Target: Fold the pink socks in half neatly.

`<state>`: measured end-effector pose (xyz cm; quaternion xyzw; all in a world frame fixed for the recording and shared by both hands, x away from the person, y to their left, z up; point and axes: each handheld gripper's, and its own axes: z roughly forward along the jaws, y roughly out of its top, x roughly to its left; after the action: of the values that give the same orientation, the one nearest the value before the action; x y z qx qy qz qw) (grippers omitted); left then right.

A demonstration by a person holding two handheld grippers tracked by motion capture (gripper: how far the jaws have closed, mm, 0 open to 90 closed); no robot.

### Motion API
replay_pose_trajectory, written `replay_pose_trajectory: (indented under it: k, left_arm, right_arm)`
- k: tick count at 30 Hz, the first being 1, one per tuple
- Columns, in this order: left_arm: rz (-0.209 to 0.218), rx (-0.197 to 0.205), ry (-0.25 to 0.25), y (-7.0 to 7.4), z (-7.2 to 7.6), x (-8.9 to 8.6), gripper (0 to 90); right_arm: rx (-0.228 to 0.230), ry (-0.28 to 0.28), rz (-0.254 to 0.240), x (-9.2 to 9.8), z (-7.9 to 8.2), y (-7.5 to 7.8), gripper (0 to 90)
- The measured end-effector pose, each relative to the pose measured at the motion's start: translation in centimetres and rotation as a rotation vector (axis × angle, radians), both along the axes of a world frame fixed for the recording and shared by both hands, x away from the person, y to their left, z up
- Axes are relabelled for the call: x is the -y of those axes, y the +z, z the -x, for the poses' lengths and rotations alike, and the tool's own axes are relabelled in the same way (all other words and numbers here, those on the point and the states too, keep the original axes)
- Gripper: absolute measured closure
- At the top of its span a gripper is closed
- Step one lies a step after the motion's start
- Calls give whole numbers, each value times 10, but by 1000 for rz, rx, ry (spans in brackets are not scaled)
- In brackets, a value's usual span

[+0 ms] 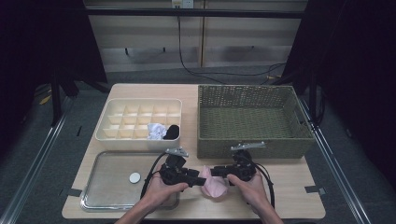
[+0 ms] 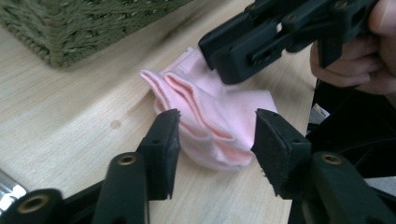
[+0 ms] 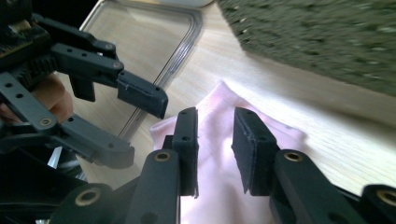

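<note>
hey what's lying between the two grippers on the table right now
A folded pink sock lies on the table between the left gripper and the right gripper. The high view shows it, and each gripper view shows it between open jaws.

Pink cloth sock [image 2: 219,121] soft; table [image 2: 60,121] matt wood.

Green wicker basket [image 1: 254,122] at the back right – cream divider tray [image 1: 138,120] beside it, clear tray [image 1: 109,179] in front holding a white disc [image 1: 135,177].
</note>
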<state>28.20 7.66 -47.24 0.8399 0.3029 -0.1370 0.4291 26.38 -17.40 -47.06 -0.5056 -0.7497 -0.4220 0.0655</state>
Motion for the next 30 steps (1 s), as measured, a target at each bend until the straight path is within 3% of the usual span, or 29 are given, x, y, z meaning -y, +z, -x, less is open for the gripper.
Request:
replay_pose_trajectory:
  k: [5, 6, 12, 20, 26, 29, 30]
  left_arm:
    - [-4, 20, -3, 3, 1, 4, 608]
    - [-2, 15, -6, 4, 1, 5, 632]
    - [3, 19, -9, 7, 2, 10, 638]
    - [16, 17, -21, 9, 3, 10, 651]
    - [6, 15, -27, 10, 3, 12, 655]
    - [-7, 6, -27, 10, 5, 18, 639]
    - [-9, 7, -28, 11, 6, 20, 639]
  right_arm:
    - [3, -20, 20, 13, 5, 3, 682]
    - [-7, -27, 43, 17, 7, 0, 681]
    - [-33, -46, 77, 24, 5, -9, 608]
    - [-64, -73, 68, 25, -2, -20, 555]
    - [-84, -71, 56, 21, -6, -24, 598]
    - [-90, -76, 55, 20, -7, -28, 712]
    - [-90, -76, 55, 20, -7, -28, 712]
